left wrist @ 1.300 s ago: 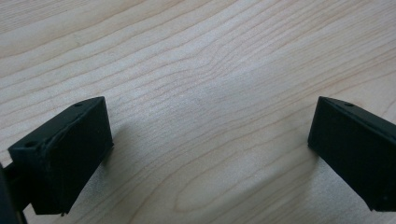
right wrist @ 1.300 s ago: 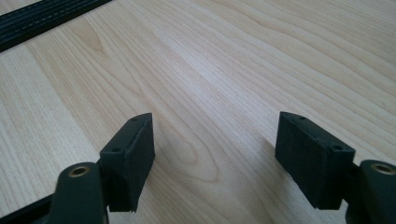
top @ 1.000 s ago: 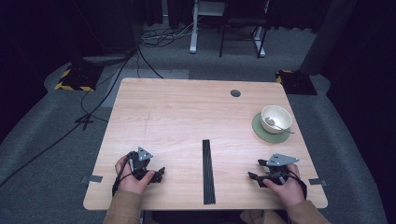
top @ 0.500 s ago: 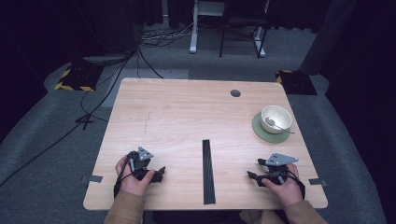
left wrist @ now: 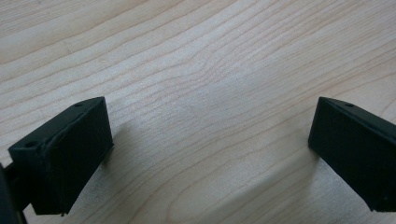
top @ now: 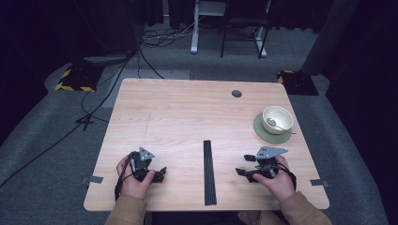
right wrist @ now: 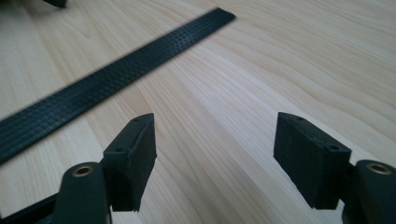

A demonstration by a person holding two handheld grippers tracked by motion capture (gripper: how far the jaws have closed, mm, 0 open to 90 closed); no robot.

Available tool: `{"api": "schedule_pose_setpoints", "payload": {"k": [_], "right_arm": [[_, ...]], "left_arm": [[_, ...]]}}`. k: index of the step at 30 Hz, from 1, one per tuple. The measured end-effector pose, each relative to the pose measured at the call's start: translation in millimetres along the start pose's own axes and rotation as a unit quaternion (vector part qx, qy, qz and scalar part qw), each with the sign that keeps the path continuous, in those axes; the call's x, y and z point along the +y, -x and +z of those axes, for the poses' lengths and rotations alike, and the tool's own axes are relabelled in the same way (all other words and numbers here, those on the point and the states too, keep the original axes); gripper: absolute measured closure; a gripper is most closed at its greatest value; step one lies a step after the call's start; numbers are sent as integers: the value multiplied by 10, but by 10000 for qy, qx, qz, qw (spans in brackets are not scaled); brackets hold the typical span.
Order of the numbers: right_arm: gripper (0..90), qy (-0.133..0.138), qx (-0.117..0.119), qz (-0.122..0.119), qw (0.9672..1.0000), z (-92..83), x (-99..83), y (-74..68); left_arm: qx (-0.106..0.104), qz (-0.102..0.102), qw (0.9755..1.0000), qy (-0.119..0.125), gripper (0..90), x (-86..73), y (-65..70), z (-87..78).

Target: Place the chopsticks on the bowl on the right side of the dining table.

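A long black ribbed strip (top: 209, 172) lies flat, lengthwise near the table's front edge.

We hold our left gripper (top: 161, 173) and right gripper (top: 240, 172) low at the tabletop's near edge, jaws apart, tips facing inward

Tan sleeves (top: 300, 211) are worn; black grippers (top: 248, 173) topped with grey three-cornered plates (top: 268, 151), brass-coloured screw holes (right wrist: 83, 170) seen behind the jaws.

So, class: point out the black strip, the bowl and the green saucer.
black strip (top: 209, 172), high view, middle of its length
bowl (top: 278, 115), high view, its inner wall
green saucer (top: 261, 132), high view, bare left rim
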State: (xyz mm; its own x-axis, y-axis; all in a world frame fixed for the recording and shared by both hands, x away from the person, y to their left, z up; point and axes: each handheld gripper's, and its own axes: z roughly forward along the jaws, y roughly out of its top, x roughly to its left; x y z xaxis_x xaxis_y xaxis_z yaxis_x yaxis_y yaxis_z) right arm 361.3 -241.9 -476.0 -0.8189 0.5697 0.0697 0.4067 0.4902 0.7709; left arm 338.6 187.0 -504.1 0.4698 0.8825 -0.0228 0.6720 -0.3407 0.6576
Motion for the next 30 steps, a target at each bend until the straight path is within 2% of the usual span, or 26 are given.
{"api": "schedule_pose_setpoints", "payload": {"k": [2,3,4,9,18,21,27,30], "right_arm": [[302,4,69,-52,10000,37,45,-11],[306,-16,195,-79,9998,118,123,-41],[306,-16,195,-79,9998,118,123,-41],[301,35,413,-177,9990,360,243,-151],[285,-90,473,-335,9983,576,277,-308],[287,-150,493,-279,9983,631,267,-356],[288,-192,443,-239,9986,685,245,-402],[287,-169,426,-292,9985,695,240,-401]], "left_arm": [[-6,9,10000,-7,0,0,-1,-1],[-7,11,10000,-11,1,-1,-1,-2],[-11,10,10000,-4,1,-1,0,-1],[-16,8,10000,-6,1,-1,0,-2],[-16,8,10000,-6,1,-1,0,-1],[-28,8,10000,-3,1,-1,-1,-1],[-12,10,10000,-5,1,-1,-1,-1],[-16,7,10000,-5,1,-1,0,-1]]}}
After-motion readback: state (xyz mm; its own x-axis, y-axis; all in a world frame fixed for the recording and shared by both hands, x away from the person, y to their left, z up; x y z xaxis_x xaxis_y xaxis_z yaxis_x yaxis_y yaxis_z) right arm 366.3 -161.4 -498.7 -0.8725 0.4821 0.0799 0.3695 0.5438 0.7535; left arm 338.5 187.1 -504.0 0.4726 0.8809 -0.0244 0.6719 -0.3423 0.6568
